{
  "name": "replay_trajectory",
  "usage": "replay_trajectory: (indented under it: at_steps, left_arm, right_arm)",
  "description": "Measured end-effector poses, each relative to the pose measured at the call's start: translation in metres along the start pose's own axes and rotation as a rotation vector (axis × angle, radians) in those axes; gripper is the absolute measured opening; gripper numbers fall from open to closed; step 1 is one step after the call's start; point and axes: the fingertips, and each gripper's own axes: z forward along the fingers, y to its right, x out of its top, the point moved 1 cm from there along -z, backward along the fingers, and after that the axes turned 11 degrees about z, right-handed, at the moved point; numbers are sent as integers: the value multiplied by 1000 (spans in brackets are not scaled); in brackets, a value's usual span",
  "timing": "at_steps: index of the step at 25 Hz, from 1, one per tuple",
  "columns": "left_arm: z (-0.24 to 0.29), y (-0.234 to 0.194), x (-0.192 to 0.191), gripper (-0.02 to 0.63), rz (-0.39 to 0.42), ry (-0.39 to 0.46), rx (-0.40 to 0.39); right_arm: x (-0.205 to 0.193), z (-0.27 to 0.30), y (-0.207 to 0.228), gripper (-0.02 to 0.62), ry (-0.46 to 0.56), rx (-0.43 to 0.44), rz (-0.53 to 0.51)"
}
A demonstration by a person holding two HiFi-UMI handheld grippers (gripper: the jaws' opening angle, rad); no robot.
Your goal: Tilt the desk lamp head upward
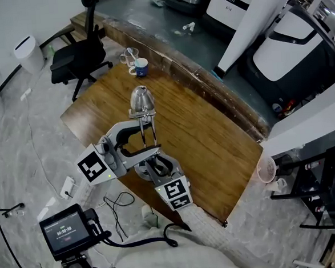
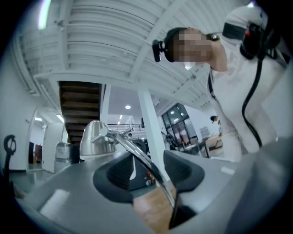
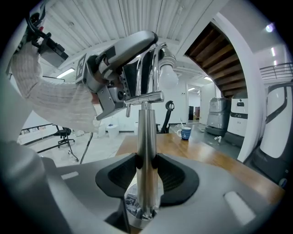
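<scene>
Over toward 7 o'clock on the table, the lamp head faces down, at 12 o'clock from both claws, so it's not tilted yet. The right claw is clamped on the upright post, steadying it. The left claw stands wide with the slanted arm between its pads, not squeezed. I'd say this is the get-a-grip step; next the left one needs to close on that arm, or reach the head, then swing it up
</scene>
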Motion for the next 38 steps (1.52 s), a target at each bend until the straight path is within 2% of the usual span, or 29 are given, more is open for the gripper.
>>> replay_trajectory:
  at_steps: [2,5,8,11,13,16,18,21,24,25,28,31,38]
  left_arm:
    - [-5,-10,-1,201,-75,52,34]
    - [-18,-21,-6,207,-150,60,100]
    - [-38,-12,-5,207,-124,9,157]
    - [-57,4,-1,207,-129,-46,261]
    - [-66,18,-14,192,-176,-101,337]
    - [-72,47,-54,128,-267,-230,398]
    - [-74,73,-68,89,-330,-288,415]
    - [-71,104,-80,71,-414,-324,399]
    - [-69,121,-89,37,-466,-361,416]
    - [-69,124,-89,16,-469,-381,436]
    - [-68,129,-88,9,-431,-459,503]
    - [-62,130,-88,8,-381,-517,523]
    - [-52,135,-86,8,-338,-526,512]
  right_arm:
    - [-2,5,3,137,-5,1,11]
    - [-1,5,9,164,8,3,25]
    - [9,-9,12,189,46,12,35]
    - [19,-35,11,190,78,12,27]
    - [20,-49,11,169,104,3,26]
    - [17,-63,8,95,124,-2,21]
    - [14,-73,1,59,124,-12,13]
    - [6,-74,-4,8,118,-32,18]
    - [4,-72,-6,-2,113,-39,30]
    - [7,-76,-9,-2,117,-39,35]
    - [12,-86,-17,-2,124,-43,51]
    - [8,-89,-16,-2,121,-67,82]
    - [6,-89,-22,-2,91,-68,73]
